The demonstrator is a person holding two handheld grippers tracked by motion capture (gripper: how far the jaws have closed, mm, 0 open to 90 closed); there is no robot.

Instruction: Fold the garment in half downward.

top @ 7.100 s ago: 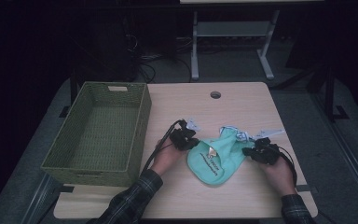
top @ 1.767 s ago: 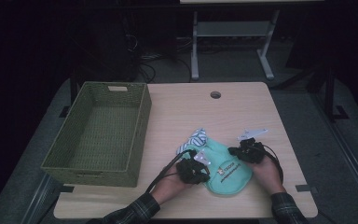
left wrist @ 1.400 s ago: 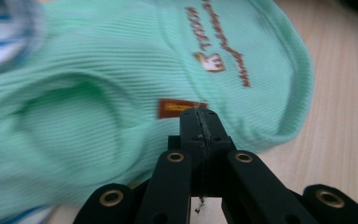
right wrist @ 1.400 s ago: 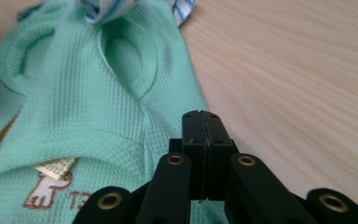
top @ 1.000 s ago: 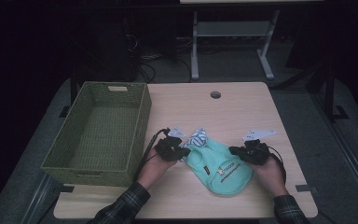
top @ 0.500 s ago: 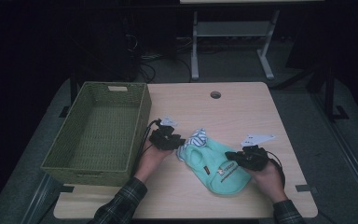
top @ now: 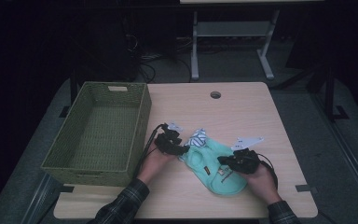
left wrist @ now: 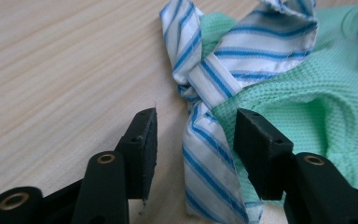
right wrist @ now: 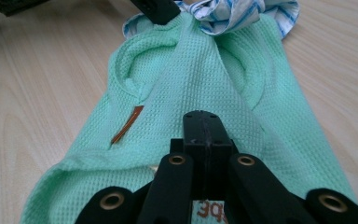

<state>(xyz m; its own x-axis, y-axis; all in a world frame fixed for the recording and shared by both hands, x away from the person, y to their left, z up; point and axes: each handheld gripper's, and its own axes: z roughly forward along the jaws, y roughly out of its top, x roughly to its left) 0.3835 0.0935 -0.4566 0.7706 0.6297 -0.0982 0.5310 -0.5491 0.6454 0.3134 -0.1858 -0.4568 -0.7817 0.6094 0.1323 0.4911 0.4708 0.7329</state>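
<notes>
Left tongs just opened, spread astride the striped collar without pinching; right tongs pressed together on the mint garment lying ahead on the counter; pinch collar squarely before lifting.

Dark room; grey floor; metal-legged table behind.

The high view is dim and grainy, its surroundings nearly black around the lit worktop. The 2 gripper views are bright and even, slightly soft at the near edge.
</notes>
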